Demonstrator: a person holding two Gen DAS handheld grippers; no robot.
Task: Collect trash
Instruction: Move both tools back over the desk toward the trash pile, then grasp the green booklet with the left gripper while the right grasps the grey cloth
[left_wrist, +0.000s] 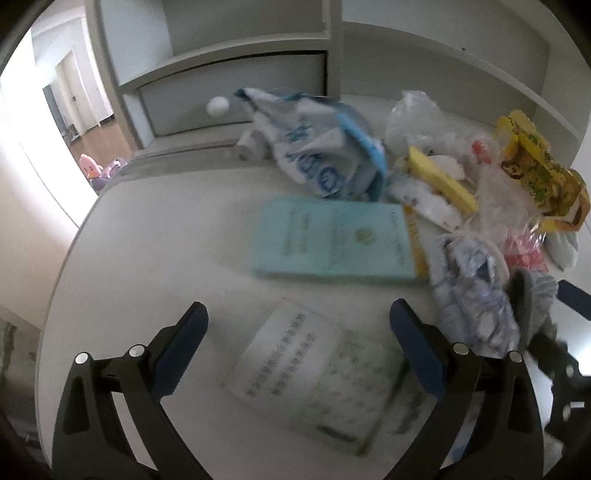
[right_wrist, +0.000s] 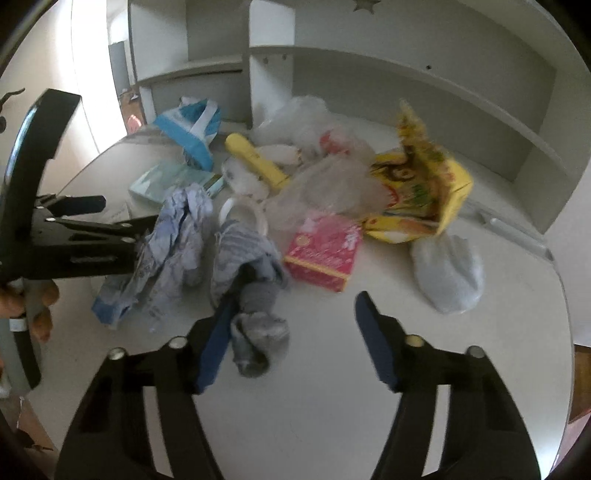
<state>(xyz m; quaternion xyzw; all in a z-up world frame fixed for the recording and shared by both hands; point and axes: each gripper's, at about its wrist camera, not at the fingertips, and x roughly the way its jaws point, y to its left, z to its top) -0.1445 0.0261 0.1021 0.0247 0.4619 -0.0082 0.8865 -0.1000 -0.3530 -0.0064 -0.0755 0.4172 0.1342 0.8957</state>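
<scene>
1. A white desk (left_wrist: 155, 236) with a rounded edge carries all the litter; a shelf unit (left_wrist: 229, 55) with a drawer stands along its back edge.
2. A yellow printed carton (right_wrist: 421, 184), torn open, lies toward the back of the desk on the right side of the pile, tilted on one edge.
3. A blue-and-white plastic bag (left_wrist: 314, 147) sits crumpled near the drawer, at the back of the desk.
4. A pale green booklet (left_wrist: 332, 240) lies flat near the desk's middle, just in front of that bag, with a white printed leaflet (left_wrist: 314, 373) nearer the desk's front edge.
5. Clear plastic wrap (right_wrist: 325, 184) is heaped mid-desk, touching the yellow carton.
6. A crumpled blue-patterned wrapper (right_wrist: 173, 243) lies beside the booklet toward the desk's front; a grey striped sock (right_wrist: 255, 295) lies just beside it.
7. A pink box (right_wrist: 325, 251) rests mid-desk in front of the wrap, and a small white bag (right_wrist: 447, 273) sits beside it near the desk's right edge.
8. A yellow bar-shaped thing (right_wrist: 258, 162) lies behind the wrap, toward the shelf unit.
9. The left gripper (left_wrist: 299, 325) hangs over the leaflet at the desk's front, jaws wide apart, nothing between them.
10. The right gripper (right_wrist: 299, 306) has its jaws apart; its left finger touches the sock, while the other finger is clear of it, so nothing is clamped.
</scene>
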